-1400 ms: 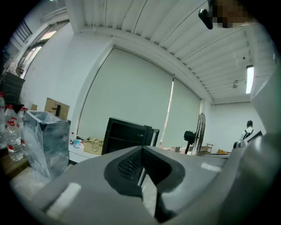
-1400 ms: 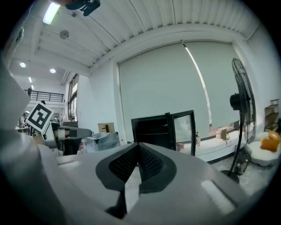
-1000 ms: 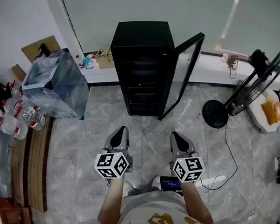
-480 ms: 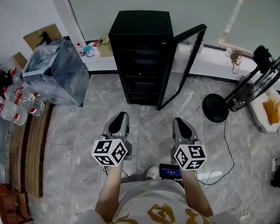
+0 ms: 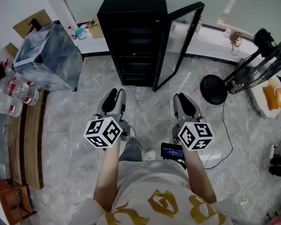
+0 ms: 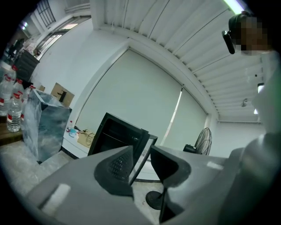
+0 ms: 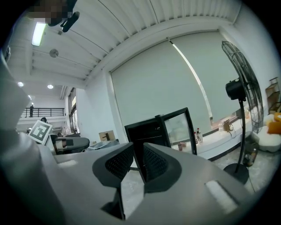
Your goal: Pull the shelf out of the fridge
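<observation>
Most fridge (image 5: pixel 135 35) shelves (image 5: pixel 136 61) are lost in darkness.

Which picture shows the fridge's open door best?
The head view: the whole door stands open beside the fridge. The right gripper view shows its upper part; in the left gripper view the jaws hide most.

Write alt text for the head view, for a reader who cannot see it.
A person, seen from above, holds the left gripper and the right gripper, both empty, toward a black fridge with its glass door open.
</observation>
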A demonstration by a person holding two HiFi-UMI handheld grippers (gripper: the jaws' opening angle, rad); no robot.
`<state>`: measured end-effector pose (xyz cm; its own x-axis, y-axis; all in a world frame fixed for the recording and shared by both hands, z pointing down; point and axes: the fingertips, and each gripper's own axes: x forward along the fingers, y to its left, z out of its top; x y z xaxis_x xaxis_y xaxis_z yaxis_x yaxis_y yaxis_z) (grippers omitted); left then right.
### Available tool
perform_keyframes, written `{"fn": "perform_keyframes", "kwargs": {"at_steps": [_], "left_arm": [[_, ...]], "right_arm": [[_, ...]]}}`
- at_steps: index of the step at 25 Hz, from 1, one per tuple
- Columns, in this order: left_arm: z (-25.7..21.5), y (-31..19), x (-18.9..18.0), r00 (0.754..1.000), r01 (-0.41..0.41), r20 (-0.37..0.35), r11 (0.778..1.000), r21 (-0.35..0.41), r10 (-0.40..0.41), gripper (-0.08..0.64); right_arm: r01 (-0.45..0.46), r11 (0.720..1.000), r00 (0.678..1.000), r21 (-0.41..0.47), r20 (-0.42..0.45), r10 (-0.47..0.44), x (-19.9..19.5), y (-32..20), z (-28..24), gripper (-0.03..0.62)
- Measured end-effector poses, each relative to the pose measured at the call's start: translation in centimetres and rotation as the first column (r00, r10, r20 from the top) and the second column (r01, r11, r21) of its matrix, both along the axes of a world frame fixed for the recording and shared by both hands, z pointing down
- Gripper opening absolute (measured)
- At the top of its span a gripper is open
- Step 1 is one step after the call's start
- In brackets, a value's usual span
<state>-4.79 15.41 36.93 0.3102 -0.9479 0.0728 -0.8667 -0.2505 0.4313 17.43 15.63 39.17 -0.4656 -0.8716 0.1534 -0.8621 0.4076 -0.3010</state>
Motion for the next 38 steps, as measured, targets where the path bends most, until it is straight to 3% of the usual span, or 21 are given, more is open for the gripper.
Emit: {"fn": "perform_keyframes", "kwargs": {"at_steps": [8, 16, 22, 33, 36, 38], "left_arm": [[1.2, -7.3, -0.4, 0.999, -0.013, -0.045, 1.0, 0.001, 0.013, 0.118], [1.0, -19.3, -2.3, 0.995, -0.076, -0.071, 0.997, 0.0, 0.076, 0.118], [1.4, -27.6, -3.5, 0.978, -0.128, -0.168, 0.992, -0.014, 0.124, 0.118], [4.3, -35.2, -2.8, 0.954, -0.226, -0.216, 0.972, -0.07, 0.207, 0.118], [5.3, -36.1, -3.1, 0.942, -0.226, -0.273, 0.97, -0.087, 0.195, 0.121], [6.4, -36.8, -3.0, 0.908, -0.239, -0.377, 0.965, -0.108, 0.183, 0.14]], "right_arm": [[-0.009, 1.0, 1.0, -0.02, -0.017, 0.009, -0.9, -6.2, 1.0, 0.087], [-0.061, 0.998, 0.998, -0.031, -0.018, 0.061, -2.9, -16.4, 0.5, 0.095], [-0.085, 0.996, 0.996, -0.019, -0.016, 0.085, -4.5, -23.1, -0.1, 0.112], [-0.164, 0.985, 0.986, -0.051, -0.041, 0.162, -5.1, -28.8, 0.8, 0.11], [-0.172, 0.984, 0.984, -0.054, -0.045, 0.17, -5.2, -29.4, 0.9, 0.109], [-0.173, 0.984, 0.985, -0.049, -0.036, 0.171, -5.1, -29.6, 0.6, 0.112]]}}
